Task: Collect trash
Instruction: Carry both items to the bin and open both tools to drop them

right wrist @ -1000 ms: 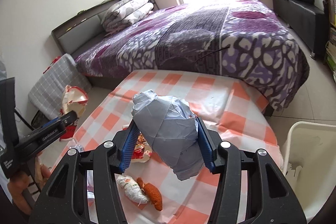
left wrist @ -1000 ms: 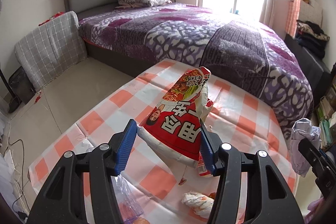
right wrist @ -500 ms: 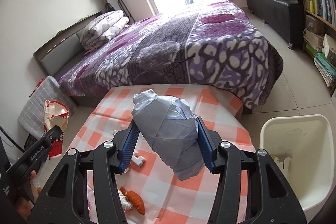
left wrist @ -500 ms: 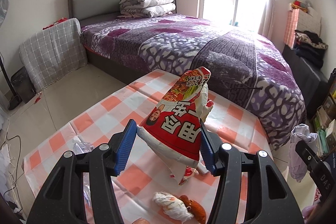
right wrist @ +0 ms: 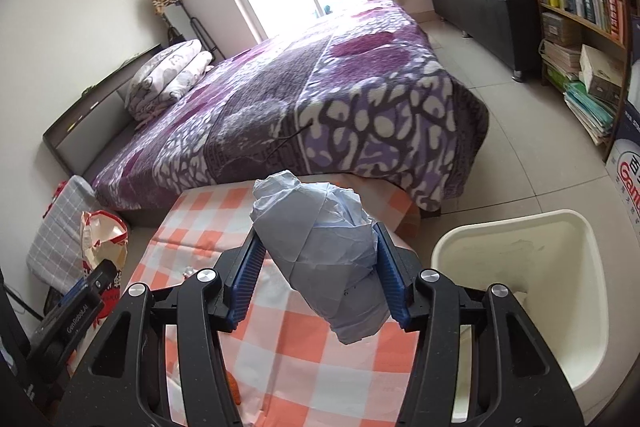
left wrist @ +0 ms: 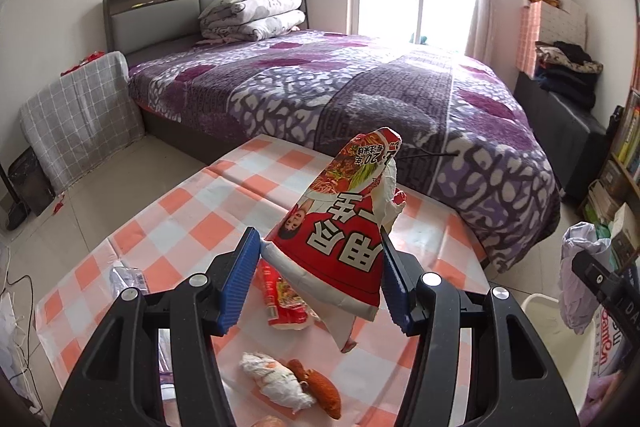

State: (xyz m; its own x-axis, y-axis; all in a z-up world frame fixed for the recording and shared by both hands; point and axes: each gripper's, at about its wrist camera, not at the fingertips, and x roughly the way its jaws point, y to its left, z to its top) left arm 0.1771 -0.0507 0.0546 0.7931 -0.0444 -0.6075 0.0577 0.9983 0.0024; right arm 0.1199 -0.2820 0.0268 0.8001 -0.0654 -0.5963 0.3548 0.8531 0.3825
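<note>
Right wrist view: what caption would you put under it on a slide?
Right gripper shut on a crumpled blue paper wad, above the checked tablecloth, beside a white bin.

White Chinese characters run upside down across the red snack bag (left wrist: 336, 239), a yellow "20" near its top, while "GenRobot.AI" marks the left gripper (right wrist: 76, 315) and red letters "Gam" show on a white box (right wrist: 626, 183).
</note>
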